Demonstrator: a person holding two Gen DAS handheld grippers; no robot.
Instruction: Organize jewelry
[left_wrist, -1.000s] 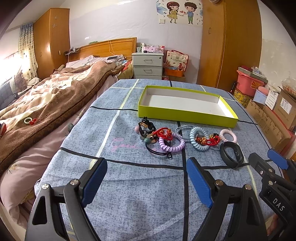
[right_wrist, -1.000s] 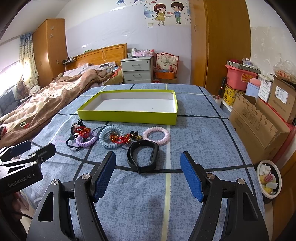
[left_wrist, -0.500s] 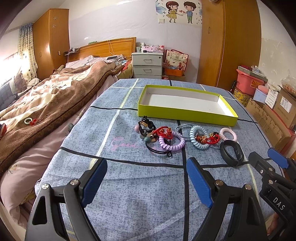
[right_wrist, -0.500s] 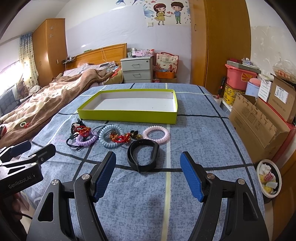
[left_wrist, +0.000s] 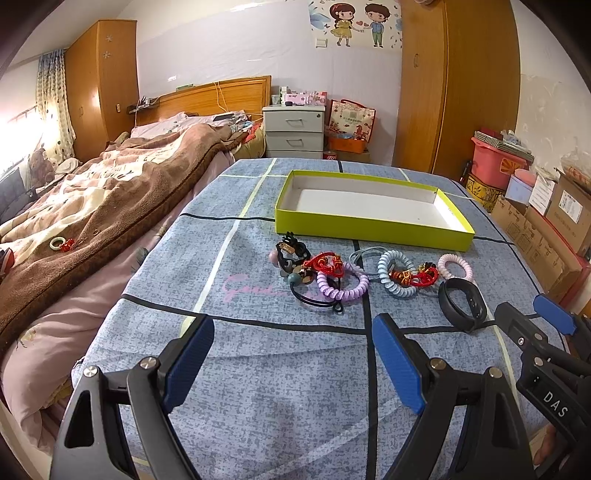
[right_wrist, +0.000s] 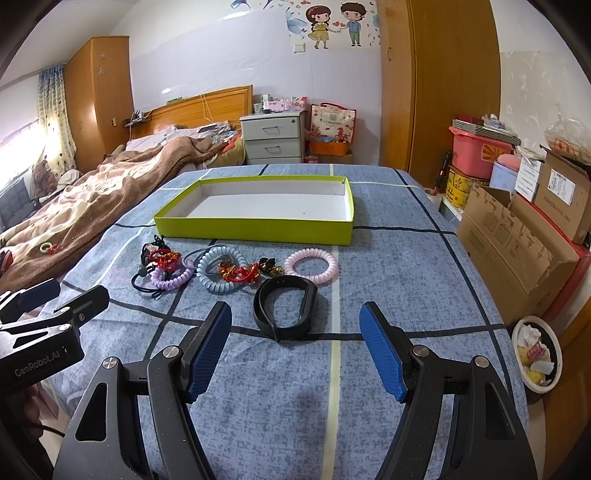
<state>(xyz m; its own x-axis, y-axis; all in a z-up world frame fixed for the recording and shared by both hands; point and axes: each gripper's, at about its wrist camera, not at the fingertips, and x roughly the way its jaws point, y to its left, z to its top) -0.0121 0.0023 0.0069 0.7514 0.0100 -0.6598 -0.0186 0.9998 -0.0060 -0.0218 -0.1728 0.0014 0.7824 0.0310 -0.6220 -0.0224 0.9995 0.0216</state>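
Both grippers hover over the near edge of a desk (right_wrist: 424, 266) covered in a blue grid-patterned cloth. The left gripper (left_wrist: 291, 354) has its jaws spread wide and holds nothing; the right gripper (right_wrist: 295, 336) is likewise wide open and empty, with the black wristband (right_wrist: 284, 308) lying on the cloth just beyond its tips. Behind the band, a row of jewelry lies in front of the lime-green tray (right_wrist: 258, 227), whose white inside is bare: a pink coil bracelet (right_wrist: 311, 266), a pale blue coil bracelet (right_wrist: 220, 271), a purple coil bracelet (right_wrist: 171, 278) and red knotted charms (right_wrist: 238, 274). The leftmost pieces tangle with black cords and cannot be told apart. Each gripper's body is cut off by the frame's bottom edge.
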